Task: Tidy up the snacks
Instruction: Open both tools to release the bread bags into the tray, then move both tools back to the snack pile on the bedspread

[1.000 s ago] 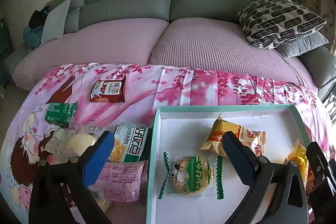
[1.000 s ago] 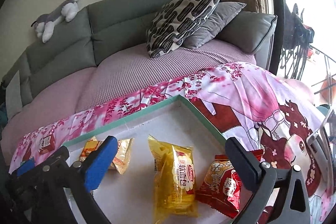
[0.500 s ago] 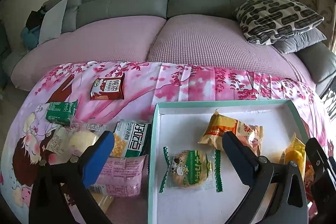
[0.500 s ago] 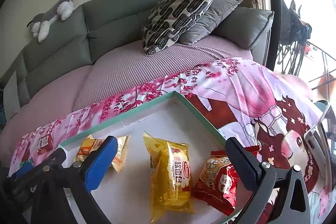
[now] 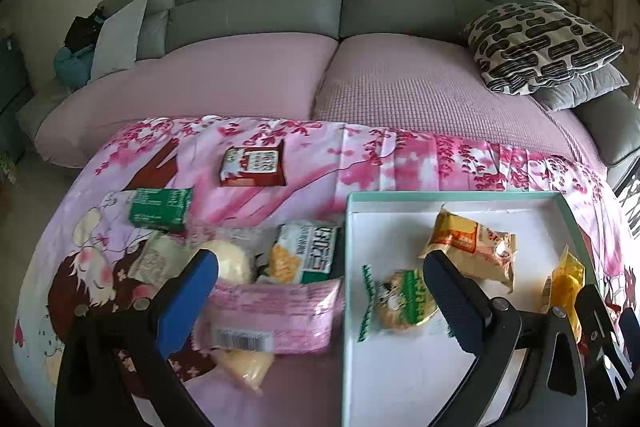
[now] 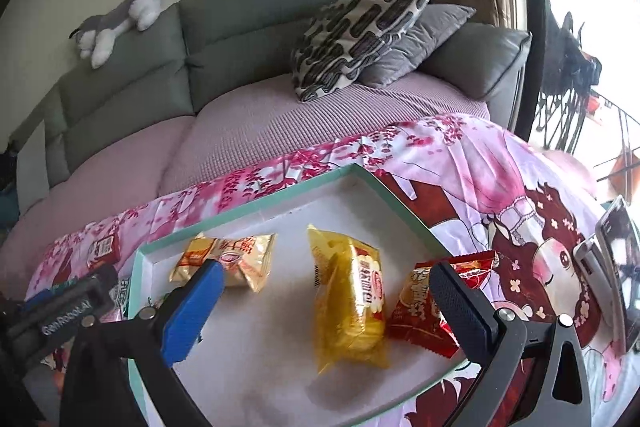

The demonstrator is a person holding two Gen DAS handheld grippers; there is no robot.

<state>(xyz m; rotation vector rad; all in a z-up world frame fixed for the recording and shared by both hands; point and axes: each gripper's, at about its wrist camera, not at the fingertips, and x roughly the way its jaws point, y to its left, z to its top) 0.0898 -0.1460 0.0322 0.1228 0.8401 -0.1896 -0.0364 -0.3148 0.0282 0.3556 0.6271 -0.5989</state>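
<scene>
Four snacks lie in the tray; about six wait left of it. Left gripper over pink packet, right gripper over yellow packet: jaws wide, empty.

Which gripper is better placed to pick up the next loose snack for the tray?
Probably the left gripper: open, with the pink packet between its fingers, outside the tray. The right gripper hangs open over snacks already inside.
</scene>
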